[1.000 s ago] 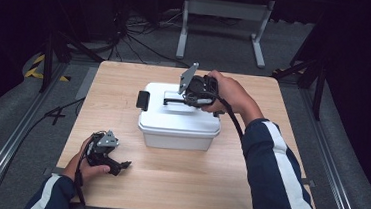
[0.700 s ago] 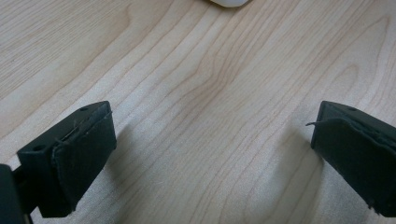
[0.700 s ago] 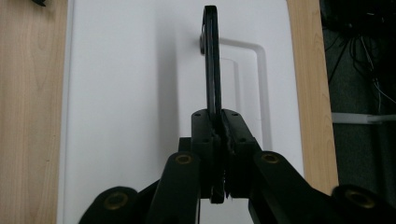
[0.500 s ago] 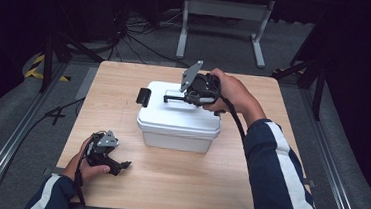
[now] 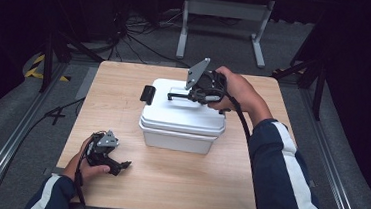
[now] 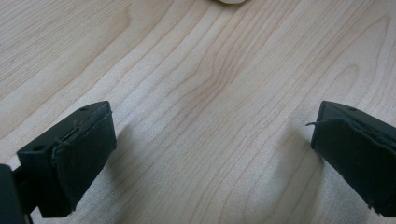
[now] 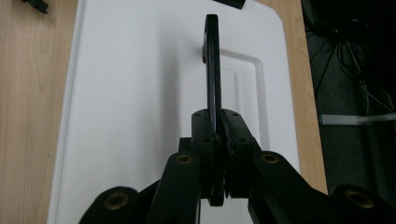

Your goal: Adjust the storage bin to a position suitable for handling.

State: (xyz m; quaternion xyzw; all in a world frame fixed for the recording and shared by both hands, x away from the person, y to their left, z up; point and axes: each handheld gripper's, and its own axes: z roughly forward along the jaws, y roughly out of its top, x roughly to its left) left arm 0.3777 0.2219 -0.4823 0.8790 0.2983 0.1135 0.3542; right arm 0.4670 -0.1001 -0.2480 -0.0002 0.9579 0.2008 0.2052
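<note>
Box: a white lidded storage box [image 5: 182,122] stands on the wooden table [image 5: 167,178], about mid-table and a little toward the far side; its lid [image 7: 140,93] is on.
Handle: a black carry handle [image 7: 212,60] stands upright along the middle of the lid; in the high view it runs left from the right gripper [image 5: 181,96].
Latch: a black latch [image 5: 147,94] sits on the box's left end, at the lid's edge.
Right gripper: the right gripper [image 7: 215,128] is above the right part of the lid, its jaws clenched on the handle, with the black bar pinched between the two pads.
Right hand: the right hand [image 5: 237,91] wraps the gripper's body from the far right; a dark sleeve with a white stripe [image 5: 281,167] reaches back to the near right edge.
Left gripper: the left gripper [image 5: 118,167] rests low at the near left of the table, well apart from the box; in its own view [image 6: 212,154] the jaws stand wide apart with bare wood between them, gripping nothing.
Left hand: the left hand [image 5: 88,162] holds that gripper at the table's near left edge.
Floor: cables [image 5: 129,35] lie on the grey floor beyond the far edge.
</note>
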